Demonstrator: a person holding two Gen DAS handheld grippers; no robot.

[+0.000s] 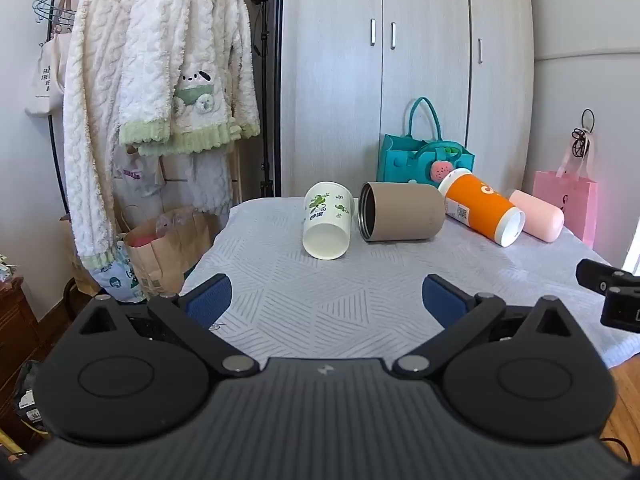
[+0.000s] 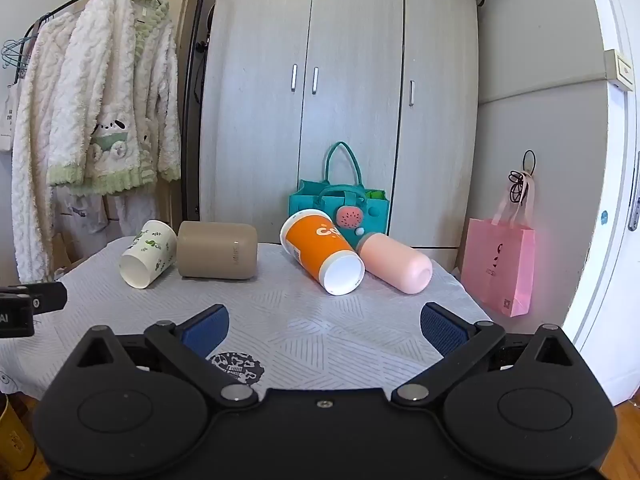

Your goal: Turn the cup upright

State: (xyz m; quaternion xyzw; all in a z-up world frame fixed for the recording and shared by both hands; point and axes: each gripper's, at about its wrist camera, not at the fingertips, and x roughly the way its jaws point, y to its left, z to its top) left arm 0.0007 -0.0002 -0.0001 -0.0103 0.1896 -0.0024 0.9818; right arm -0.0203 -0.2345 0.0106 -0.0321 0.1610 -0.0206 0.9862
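- Clearly, left gripper (image 1: 327,300) and right gripper (image 2: 324,330) both gape wide, holding nothing.
- White cup (image 1: 327,220) lies on its side, frame centre, touching the tan cup (image 1: 402,211).
- Risk — a nudge rolls either cup off the table (image 1: 320,308).

Bare tablecloth (image 2: 320,320) lies directly ahead of both wide-spread grippers. Beyond it, four toppled cups (image 1: 404,216) form a row; teal bag (image 2: 340,208) behind them.

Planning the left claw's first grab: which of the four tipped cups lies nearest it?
The white cup with green print, leftmost in the row, lying ahead of the left claw.
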